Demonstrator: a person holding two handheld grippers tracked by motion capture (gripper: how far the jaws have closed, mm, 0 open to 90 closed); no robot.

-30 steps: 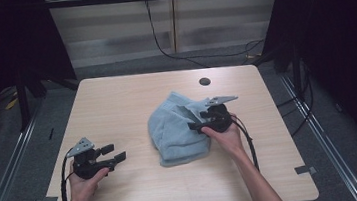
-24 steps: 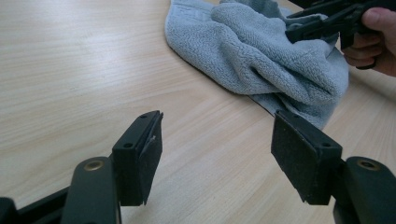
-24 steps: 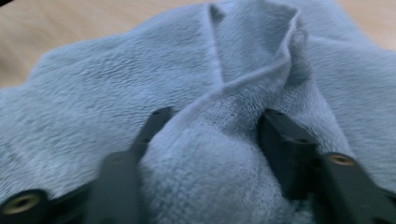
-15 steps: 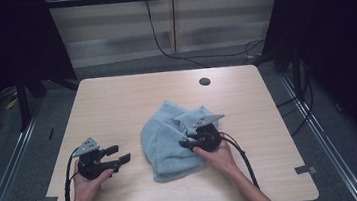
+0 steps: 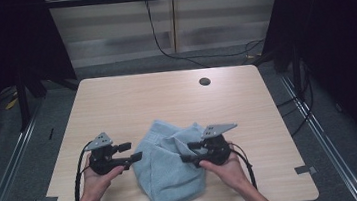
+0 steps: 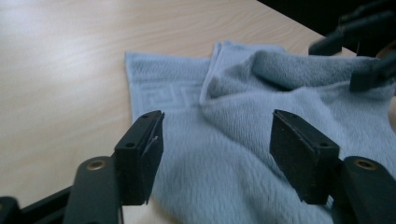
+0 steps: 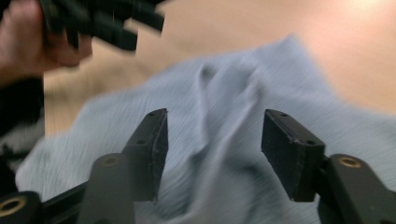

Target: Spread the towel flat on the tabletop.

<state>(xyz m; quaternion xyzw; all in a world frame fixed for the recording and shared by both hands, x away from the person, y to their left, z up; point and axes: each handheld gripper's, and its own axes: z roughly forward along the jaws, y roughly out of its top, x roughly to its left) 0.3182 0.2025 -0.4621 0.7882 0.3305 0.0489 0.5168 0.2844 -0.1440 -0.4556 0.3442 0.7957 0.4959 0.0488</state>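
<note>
The left hand-held gripper (image 5: 130, 153) sits at the near left of the desk (image 5: 135, 95), held in the person's left hand (image 5: 96, 177). Its jaws point toward the towel (image 5: 166, 174) and stand wide apart with nothing between the pads, having closed slightly just now. In the left gripper view, the left hand-held gripper (image 6: 217, 154) hovers just over the towel's left edge, where a woven key-pattern border shows on the flat part of the cloth.

The towel, light blue, lies crumpled at the near middle of the desk, between the two grippers. Its far part is bunched into folds; its near end reaches almost to the desk's front edge.

The right hand-held gripper (image 5: 192, 152) is held in the right hand (image 5: 229, 168) over the towel's right side, jaws pointing left. Its jaws have just been opening and now stand apart. In the right gripper view, the right hand-held gripper (image 7: 215, 140) is above rumpled cloth, which is blurred; the pads press on nothing.

A round dark grommet (image 5: 204, 81) sits far back on the desk.
</note>
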